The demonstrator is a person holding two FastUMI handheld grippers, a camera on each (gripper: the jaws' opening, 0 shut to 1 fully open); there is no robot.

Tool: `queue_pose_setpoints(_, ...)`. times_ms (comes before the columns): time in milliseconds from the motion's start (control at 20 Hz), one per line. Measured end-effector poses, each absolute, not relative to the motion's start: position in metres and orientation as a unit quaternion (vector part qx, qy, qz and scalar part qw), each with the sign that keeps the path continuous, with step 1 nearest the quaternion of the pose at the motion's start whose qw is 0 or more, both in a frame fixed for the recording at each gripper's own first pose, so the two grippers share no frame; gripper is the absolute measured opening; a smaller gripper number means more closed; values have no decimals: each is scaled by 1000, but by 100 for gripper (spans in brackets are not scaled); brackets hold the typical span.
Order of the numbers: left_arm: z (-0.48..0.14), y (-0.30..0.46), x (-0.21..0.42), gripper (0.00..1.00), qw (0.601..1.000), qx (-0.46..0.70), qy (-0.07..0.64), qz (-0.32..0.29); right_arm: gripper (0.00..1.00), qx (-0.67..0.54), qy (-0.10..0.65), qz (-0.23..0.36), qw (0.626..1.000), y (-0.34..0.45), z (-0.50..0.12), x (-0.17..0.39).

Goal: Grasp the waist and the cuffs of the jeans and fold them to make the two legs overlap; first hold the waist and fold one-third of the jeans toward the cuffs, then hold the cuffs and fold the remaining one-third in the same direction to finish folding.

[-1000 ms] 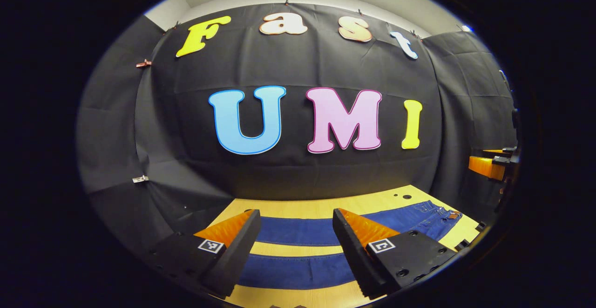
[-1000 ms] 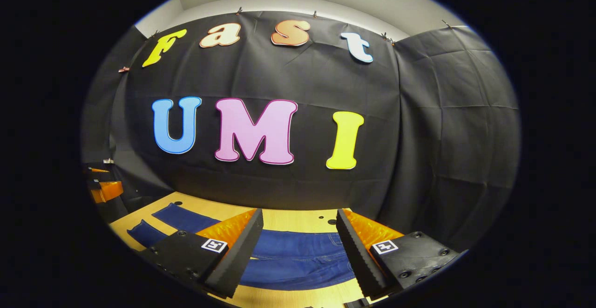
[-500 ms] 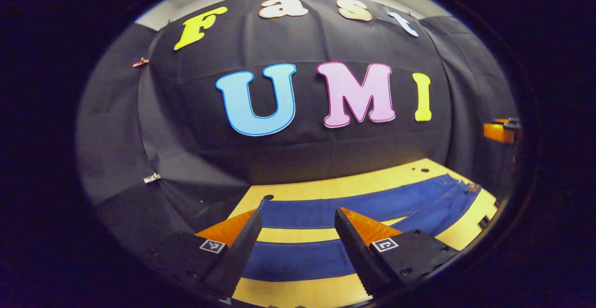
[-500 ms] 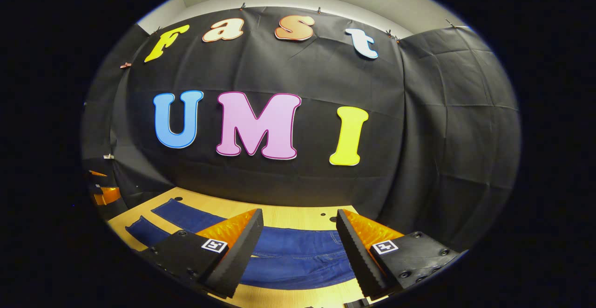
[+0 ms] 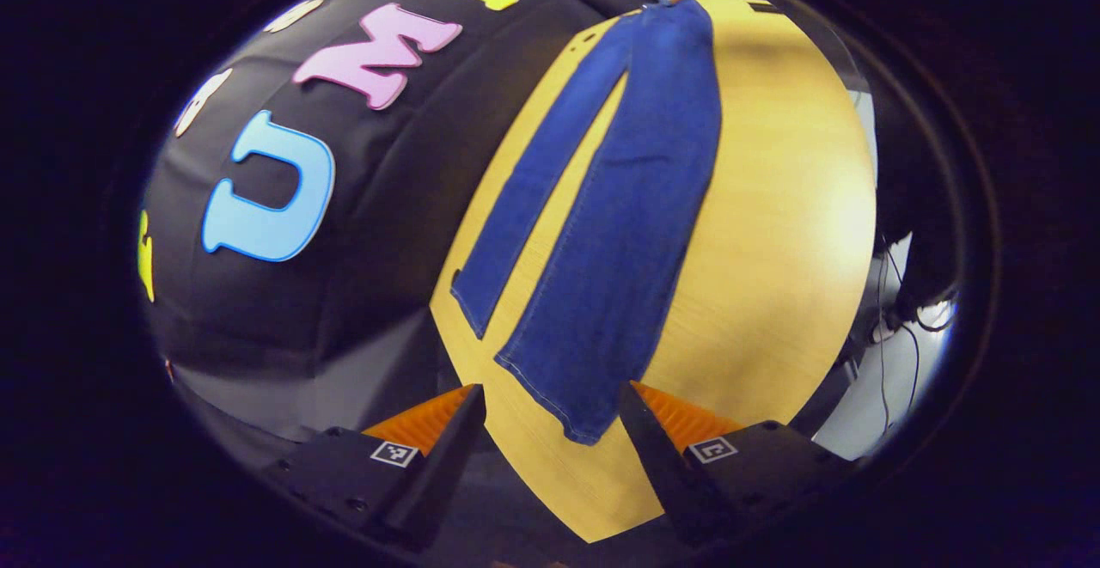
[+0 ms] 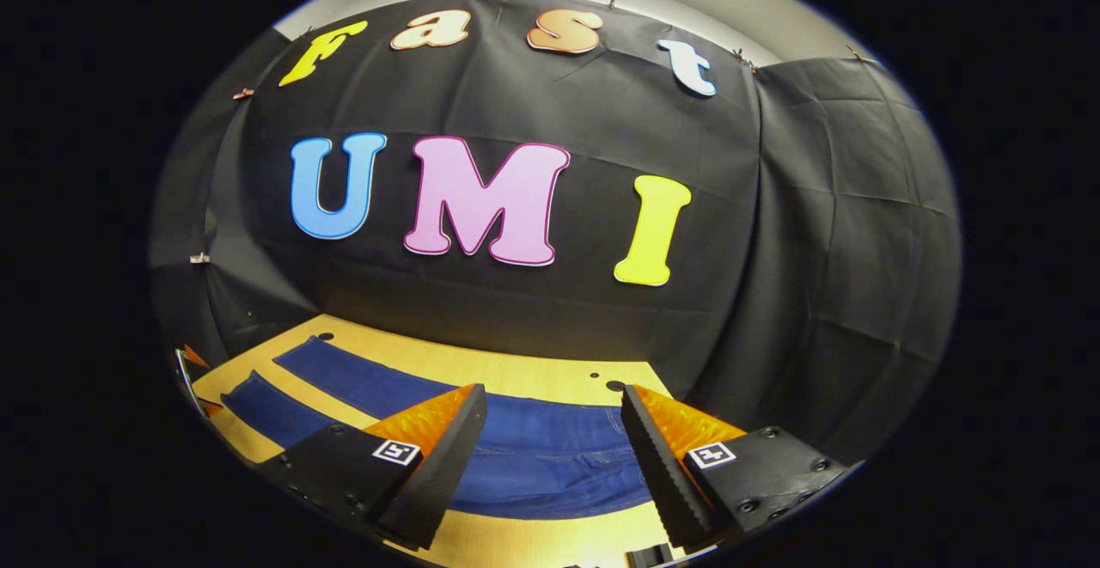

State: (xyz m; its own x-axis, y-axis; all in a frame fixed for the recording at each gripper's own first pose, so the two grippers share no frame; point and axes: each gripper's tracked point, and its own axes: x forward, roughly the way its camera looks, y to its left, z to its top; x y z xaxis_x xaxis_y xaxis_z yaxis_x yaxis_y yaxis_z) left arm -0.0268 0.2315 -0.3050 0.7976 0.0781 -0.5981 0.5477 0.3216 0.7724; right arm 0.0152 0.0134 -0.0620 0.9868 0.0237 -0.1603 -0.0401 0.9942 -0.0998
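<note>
Blue jeans [image 5: 619, 207] lie flat on the wooden table [image 5: 773, 233], legs spread apart in a narrow V. In the left gripper view the cuffs are nearest, the waist far at the top. My left gripper [image 5: 554, 422] is open, hovering just off the cuff of the wider-looking leg, touching nothing. In the right gripper view the jeans [image 6: 533, 456] show their waist end between the fingers, with the legs running off to the left. My right gripper [image 6: 554, 430] is open above the waist area, empty.
The booth's black cloth wall [image 6: 533, 293] rises just behind the table's far edge. Small holes [image 6: 614, 385] mark the tabletop near the waist. Past the table's edge in the left gripper view lie cables on a pale floor [image 5: 894, 327].
My left gripper has swung round and tilted sharply, now looking along the length of the jeans from the cuff end. The right gripper tipped slightly down; more table shows.
</note>
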Motion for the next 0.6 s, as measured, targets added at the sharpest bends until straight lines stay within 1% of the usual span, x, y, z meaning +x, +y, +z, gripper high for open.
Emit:
queue_pose_setpoints(300,-339,277,-10,98,713,593,325,-187,96,-76,97,-17,992,-13,-74,1)
queue_pose_setpoints(350,-342,278,-6,98,706,598,326,-194,94,-82,100,-23,991,-19,-76,-1)
queue_pose_setpoints(400,-346,277,-1,98,699,603,327,-204,96,-89,103,-30,990,-26,-77,-2)
queue_pose_setpoints(450,-350,277,1,98,689,609,330,-215,96,-95,105,-37,989,-33,-79,-4)
queue_pose_setpoints(500,-350,272,8,98,679,624,315,-225,96,-100,108,-44,988,-40,-80,-5)
queue_pose_setpoints(550,-351,271,17,95,667,638,308,-232,96,-108,109,-50,987,-46,-81,-7)
queue_pose_setpoints(600,-350,269,26,94,660,648,301,-233,96,-119,108,-55,985,-53,-81,-7)
